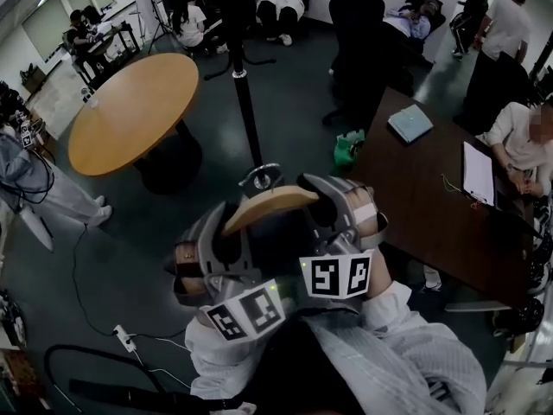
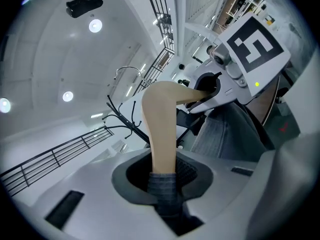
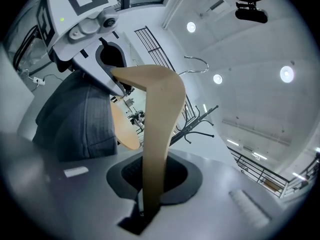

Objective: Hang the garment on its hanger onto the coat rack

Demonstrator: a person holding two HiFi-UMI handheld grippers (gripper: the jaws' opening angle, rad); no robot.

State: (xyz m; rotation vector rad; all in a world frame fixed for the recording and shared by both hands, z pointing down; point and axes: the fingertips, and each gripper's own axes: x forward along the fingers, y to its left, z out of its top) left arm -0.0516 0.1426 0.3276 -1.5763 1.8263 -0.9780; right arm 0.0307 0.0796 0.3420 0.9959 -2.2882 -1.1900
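Note:
A wooden hanger [image 1: 268, 207] with a metal hook [image 1: 259, 178] carries a dark grey garment [image 3: 75, 119], held up high in front of me. My left gripper [image 1: 226, 232] is shut on the hanger's left arm [image 2: 162, 129], with a fold of grey cloth [image 2: 164, 189] pinched in as well. My right gripper [image 1: 333, 201] is shut on the other arm [image 3: 157, 134]. The coat rack's black pole [image 1: 246, 102] stands just beyond the hanger. Its hooks [image 2: 122, 119] show behind the hanger in the left gripper view, and the rack's hooks [image 3: 195, 121] in the right gripper view. The hanger's hook [image 3: 197, 64] hangs free.
A round wooden table [image 1: 134, 111] stands to the left of the rack and a dark rectangular table [image 1: 432, 206] to the right, with a person's arm on it. A black office chair [image 1: 363, 33] and a green bag [image 1: 348, 148] are behind. Cables and a power strip [image 1: 125, 338] lie on the floor.

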